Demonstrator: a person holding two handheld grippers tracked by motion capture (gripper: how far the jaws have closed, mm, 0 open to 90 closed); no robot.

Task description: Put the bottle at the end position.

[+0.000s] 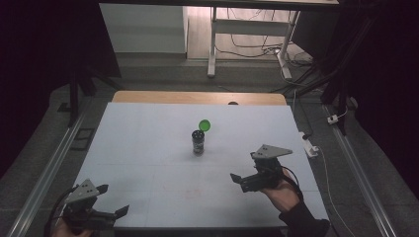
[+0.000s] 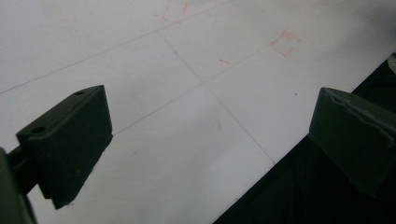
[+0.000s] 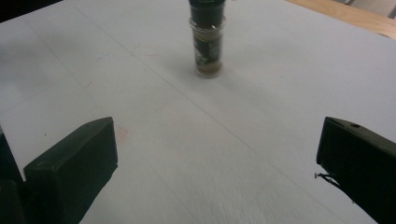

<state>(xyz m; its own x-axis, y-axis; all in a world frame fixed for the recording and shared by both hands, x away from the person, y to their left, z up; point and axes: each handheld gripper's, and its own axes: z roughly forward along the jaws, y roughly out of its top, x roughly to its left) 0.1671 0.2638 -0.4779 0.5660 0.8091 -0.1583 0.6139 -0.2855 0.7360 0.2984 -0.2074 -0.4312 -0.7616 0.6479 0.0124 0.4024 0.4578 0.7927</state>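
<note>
A small jar with its green lid flipped up stood mid-bench. It looked light, rigid, glassy and slippery, best gripped round the body. Right tongs gaped near it; left tongs gaped at the near-left corner.

Two black grippers, hand-held. Left gripper: grey three-cornered plate on top with small dark holes, black cable looping off its side. Right gripper: same grey plate, black cable curling behind. Jaws blocky, matte black, wedge-faced; two screw holes on one left jaw, one hole on a right jaw, with a chipped, worn edge and a thin wire end near it. Dark sleeve with a ribbed cuff on the right arm.
</note>
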